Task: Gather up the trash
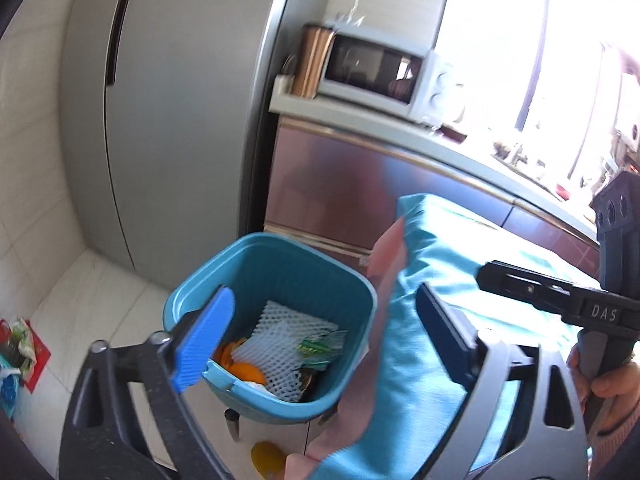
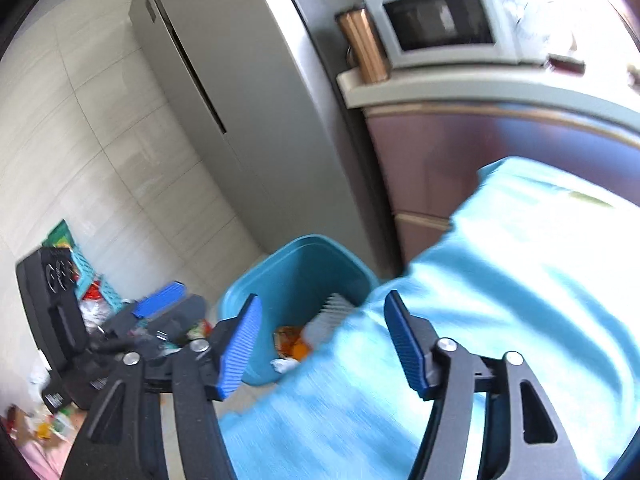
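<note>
Your left hand-held gripper (image 1: 320,334) is spread wide with nothing between its blue ribbed pads, the left pad (image 1: 204,338) hanging over the near rim of the blue plastic trash bin (image 1: 280,264) and the right pad over the edge of the light blue tablecloth (image 1: 440,360). Your right hand-held gripper (image 2: 322,346) is likewise open and empty, poised above the same cloth-covered table, its left finger lined up with the bin's rim. The bin stands on short legs on the pale tiled floor (image 1: 92,300), just beside the table corner, where the cloth's pink underside (image 1: 386,264) hangs down. Inside the bin you can see white foam fruit netting (image 1: 280,344), orange peel pieces (image 1: 244,370) and a green printed wrapper (image 1: 316,346). A yellow-orange scrap (image 1: 268,456) lies on the floor below the bin. More loose trash sits on the floor at the far left, a red and green packet pile (image 1: 22,352). Beyond the bin stands a tall grey refrigerator (image 1: 168,120), and to its right a mauve cabinet (image 1: 332,184) carries a white microwave oven (image 1: 380,72) with a copper-coloured box (image 1: 314,62) touching its left side.
</note>
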Demonstrator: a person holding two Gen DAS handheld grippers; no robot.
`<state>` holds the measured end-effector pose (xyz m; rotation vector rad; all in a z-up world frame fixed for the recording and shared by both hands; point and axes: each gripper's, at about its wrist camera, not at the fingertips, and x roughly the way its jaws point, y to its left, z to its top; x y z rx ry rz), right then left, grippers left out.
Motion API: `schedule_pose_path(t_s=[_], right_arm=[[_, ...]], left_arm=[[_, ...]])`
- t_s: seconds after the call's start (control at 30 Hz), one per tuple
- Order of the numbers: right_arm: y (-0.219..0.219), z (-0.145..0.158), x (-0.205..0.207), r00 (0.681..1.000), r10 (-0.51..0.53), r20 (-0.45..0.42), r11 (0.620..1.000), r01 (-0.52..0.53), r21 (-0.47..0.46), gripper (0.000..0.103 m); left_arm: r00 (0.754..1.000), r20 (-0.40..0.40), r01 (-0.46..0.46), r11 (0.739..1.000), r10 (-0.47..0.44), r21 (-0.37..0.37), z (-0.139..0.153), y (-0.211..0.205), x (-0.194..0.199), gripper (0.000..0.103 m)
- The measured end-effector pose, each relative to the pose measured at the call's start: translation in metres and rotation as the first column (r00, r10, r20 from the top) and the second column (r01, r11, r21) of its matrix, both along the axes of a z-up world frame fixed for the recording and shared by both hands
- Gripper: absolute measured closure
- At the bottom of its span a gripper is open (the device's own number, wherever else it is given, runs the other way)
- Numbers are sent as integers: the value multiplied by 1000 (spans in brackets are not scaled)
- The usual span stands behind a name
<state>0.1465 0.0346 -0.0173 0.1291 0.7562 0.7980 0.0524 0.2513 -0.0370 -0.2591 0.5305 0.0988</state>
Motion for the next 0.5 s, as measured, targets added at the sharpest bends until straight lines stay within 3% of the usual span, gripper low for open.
schedule_pose_path(t_s=[0.13,0.3,0.5], right_arm=[[-36,14,-26,993,-65,94,998,66,-4,24],[-79,28,-64,959,-169,226,984,177,-19,10],[-130,32,-105,898,-298,324,949,315,2,7]], left_arm=[[998,52,44,999,-44,8,12,-27,-16,6],[992,91,84,996,-86,24,24,-65,-25,6],[984,137,108,992,-115,63,34,-111,-35,6]])
